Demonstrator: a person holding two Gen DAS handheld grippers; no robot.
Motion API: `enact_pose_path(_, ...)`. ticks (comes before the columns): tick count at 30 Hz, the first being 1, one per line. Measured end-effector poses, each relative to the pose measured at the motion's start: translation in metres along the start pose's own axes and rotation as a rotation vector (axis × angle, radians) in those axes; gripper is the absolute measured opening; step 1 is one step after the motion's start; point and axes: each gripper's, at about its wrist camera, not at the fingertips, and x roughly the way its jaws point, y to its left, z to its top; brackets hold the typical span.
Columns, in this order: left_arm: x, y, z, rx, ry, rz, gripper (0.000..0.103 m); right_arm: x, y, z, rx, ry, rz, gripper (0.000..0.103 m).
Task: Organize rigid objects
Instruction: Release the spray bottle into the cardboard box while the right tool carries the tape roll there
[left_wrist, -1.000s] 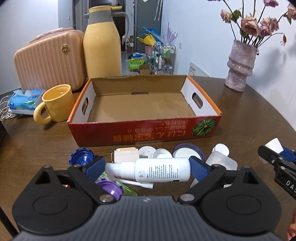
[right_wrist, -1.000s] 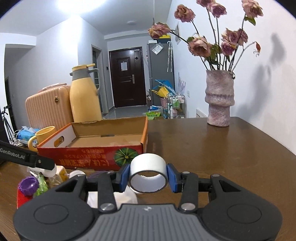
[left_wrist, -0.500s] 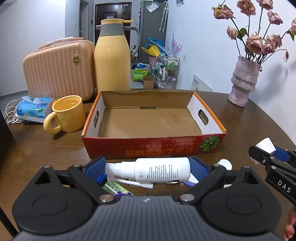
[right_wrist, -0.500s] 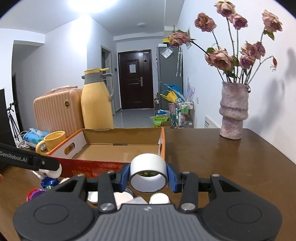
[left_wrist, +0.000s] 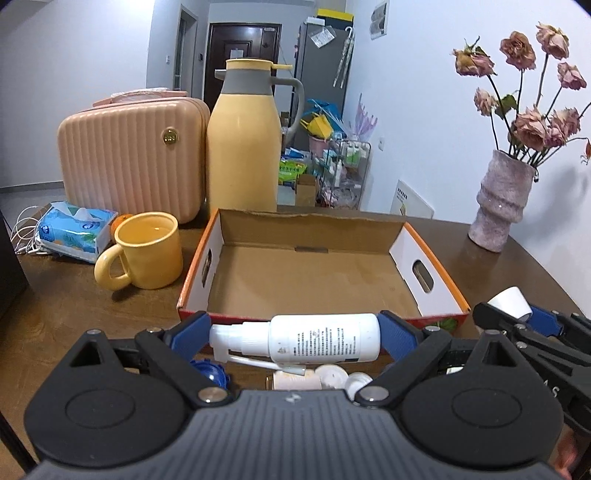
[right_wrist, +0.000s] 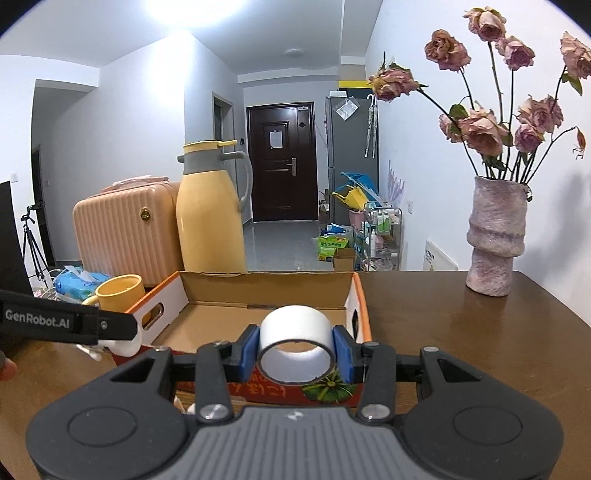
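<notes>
Pointing forward and tilted slightly down, the left gripper (left_wrist: 295, 338) clamps a white spray bottle (left_wrist: 301, 343) lengthwise between its blue pads: nozzle end against the left pad, base against the right. The bottle lies level, held above the worktop (left_wrist: 66, 306) just in front of the near wall of the cardboard box (left_wrist: 317, 273), which stands with nothing inside it.

The right gripper (right_wrist: 295, 350) also points forward, nearly level, and grips a roll of white tape (right_wrist: 295, 341) by its two flat sides, the hole of the roll facing the camera. It hangs at the near right corner of the box, about level with the box's rim.

Only the left wrist view shows the loose pieces lying on the worktop under the bottle: a blue cap (left_wrist: 208, 371), white lids (left_wrist: 332, 376) and a small cream box (left_wrist: 291, 380). It also catches the right gripper from the side at the right edge, with the tape roll at its tip, and looks down into the whole floor of the box.

Only the right wrist view shows the left gripper's black finger (right_wrist: 66, 325) crossing in from the left with the bottle's white nozzle below its tip, a fingertip of the person (right_wrist: 5, 369) at the left edge, and a tripod (right_wrist: 33, 243) standing on the floor.

Both views show the yellow mug (left_wrist: 146, 254), yellow jug (left_wrist: 242, 147), pink case (left_wrist: 133, 155), tissue pack (left_wrist: 75, 230) and vase of dried roses (right_wrist: 495, 240) around the box.
</notes>
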Motion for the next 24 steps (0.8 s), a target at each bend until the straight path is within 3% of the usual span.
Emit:
enact_pose_path(16, 0.041, 0.014, 0.024, -0.050, -0.073, 0.013, 0.097, 0.058, 0.008, 0.018, 0.026, -0.025, -0.018, 0.042)
enact_pose_path(24, 0.064, 0.015, 0.036, -0.037, -0.074, 0.026, 0.097, 0.090, 0.006, 0.023, 0.002, 0.025, -0.024, 0.042)
